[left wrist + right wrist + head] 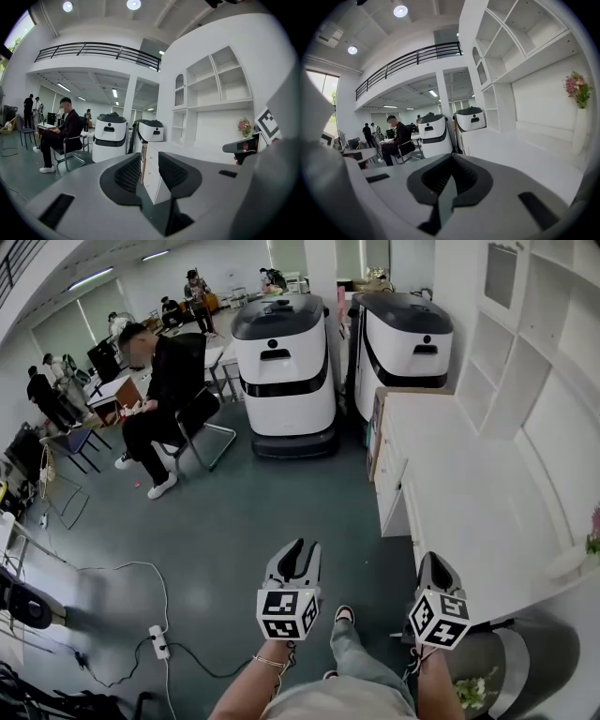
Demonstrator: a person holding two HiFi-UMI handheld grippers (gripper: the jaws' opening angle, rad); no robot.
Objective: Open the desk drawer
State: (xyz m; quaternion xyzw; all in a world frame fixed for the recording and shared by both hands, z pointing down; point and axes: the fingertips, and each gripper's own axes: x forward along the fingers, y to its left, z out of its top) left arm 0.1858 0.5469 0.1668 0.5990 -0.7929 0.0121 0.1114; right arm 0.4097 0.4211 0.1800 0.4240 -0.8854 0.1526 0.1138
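The white desk [459,484] runs along the right wall. Its stack of drawers [388,476] faces the floor on the desk's left side, and all of them sit flush. My left gripper [301,547] is held over the grey floor, short of the drawers, jaws open with nothing between them. In the left gripper view the drawer fronts [151,177] show through the gap between the left gripper's [149,160] jaws, still some way off. My right gripper [437,564] hovers by the desk's near edge, shut and empty; in its own view the right gripper [451,158] points along the desk top [520,152].
Two white delivery robots [285,367] [405,334] stand beyond the desk. A person sits on a chair [167,395] at the left. A power strip with cables [157,641] lies on the floor. White shelves [525,362] rise behind the desk, and a bin [514,667] stands beside my right arm.
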